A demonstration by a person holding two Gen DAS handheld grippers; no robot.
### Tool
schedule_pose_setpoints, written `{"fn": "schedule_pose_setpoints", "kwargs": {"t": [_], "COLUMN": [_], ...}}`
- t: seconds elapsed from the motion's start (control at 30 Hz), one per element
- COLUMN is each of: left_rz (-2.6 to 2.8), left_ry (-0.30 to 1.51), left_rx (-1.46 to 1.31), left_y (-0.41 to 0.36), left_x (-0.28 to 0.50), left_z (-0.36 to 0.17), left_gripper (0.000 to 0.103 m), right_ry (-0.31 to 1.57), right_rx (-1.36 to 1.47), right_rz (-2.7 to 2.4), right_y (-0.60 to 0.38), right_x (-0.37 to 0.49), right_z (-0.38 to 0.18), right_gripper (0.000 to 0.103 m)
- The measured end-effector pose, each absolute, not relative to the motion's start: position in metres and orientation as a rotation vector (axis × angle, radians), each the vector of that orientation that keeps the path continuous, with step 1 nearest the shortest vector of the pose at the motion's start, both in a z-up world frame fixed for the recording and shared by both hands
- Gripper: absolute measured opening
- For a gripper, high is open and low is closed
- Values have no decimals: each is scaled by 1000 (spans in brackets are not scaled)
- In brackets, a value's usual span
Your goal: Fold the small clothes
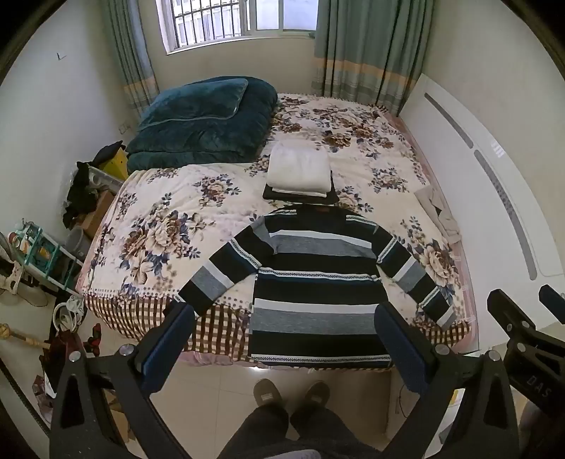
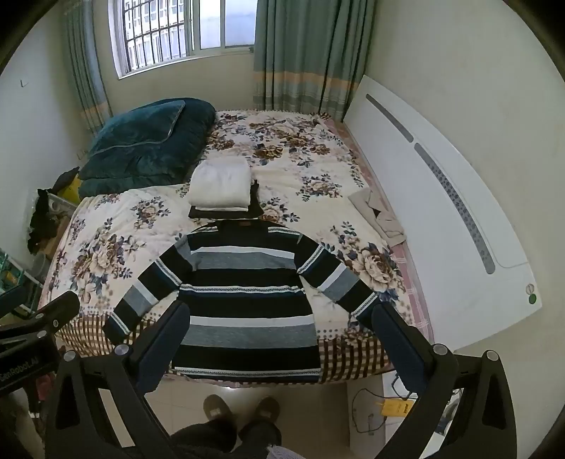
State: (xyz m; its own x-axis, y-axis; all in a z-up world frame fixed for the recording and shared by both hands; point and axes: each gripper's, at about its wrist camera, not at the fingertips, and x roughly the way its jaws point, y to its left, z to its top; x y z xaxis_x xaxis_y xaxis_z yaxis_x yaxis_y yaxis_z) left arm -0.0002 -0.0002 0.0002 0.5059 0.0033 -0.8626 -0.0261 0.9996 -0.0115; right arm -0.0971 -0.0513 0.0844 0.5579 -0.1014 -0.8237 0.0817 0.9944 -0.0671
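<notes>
- Currently, the left tongs [image 1: 282, 339] stand fully open and hold nothing; both dark padded fingers hang above the near edge of the bed [image 1: 169, 197].
- Right tongs [image 2: 280, 339]: likewise spread wide and empty, above the same edge.
- Striped sweater [image 1: 314, 282]: lies flat on the bed at its near end, sleeves spread out to both sides, hem at the bed edge, collar toward the window [image 1: 233, 21].
- Folded stack [image 1: 300, 173]: a white folded garment on top of a dark one, just beyond the sweater's collar.
- Bed surface: a cream floral quilt with a checked border along the near edge.
- Teal quilt [image 1: 204, 120]: folded thick, at the far left corner of the bed.
- Beige cloth [image 2: 381, 215]: crumpled at the right edge of the bed, beside the white headboard [image 2: 441, 219].
- Room: green curtains [image 1: 367, 49] flank the barred window; pale tiled floor [image 1: 219, 388]; clutter stands along the left wall.
- Person: two slippered feet [image 2: 243, 409] stand on the floor at the bed's near edge.
</notes>
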Motion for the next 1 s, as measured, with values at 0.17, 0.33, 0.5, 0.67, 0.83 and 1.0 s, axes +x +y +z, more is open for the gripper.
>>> {"fn": "schedule_pose_setpoints", "kwargs": {"t": [0.17, 0.33, 0.5, 0.67, 0.83, 1.0], "left_rz": [17, 15, 18, 20, 16, 17], "left_ry": [1044, 1045, 1043, 1040, 1040, 1037], "left_rx": [-28, -31, -29, -30, -29, -30], "left_y": [0, 0, 0, 0, 0, 0], "left_x": [0, 0, 0, 0, 0, 0], "left_z": [0, 0, 0, 0, 0, 0], "left_gripper": [103, 103, 103, 103, 103, 103], "right_ry": [973, 970, 967, 964, 962, 960], "right_rx": [-25, -22, -22, -23, -22, -22], "right_rz": [-110, -109, -109, -108, -107, -107], "right_y": [-52, -52, -53, -53, -53, -54], "right_x": [-97, -97, -98, -98, -99, -99], "right_z": [86, 87, 88, 90, 92, 94], "right_gripper": [103, 103, 103, 103, 103, 103]}}
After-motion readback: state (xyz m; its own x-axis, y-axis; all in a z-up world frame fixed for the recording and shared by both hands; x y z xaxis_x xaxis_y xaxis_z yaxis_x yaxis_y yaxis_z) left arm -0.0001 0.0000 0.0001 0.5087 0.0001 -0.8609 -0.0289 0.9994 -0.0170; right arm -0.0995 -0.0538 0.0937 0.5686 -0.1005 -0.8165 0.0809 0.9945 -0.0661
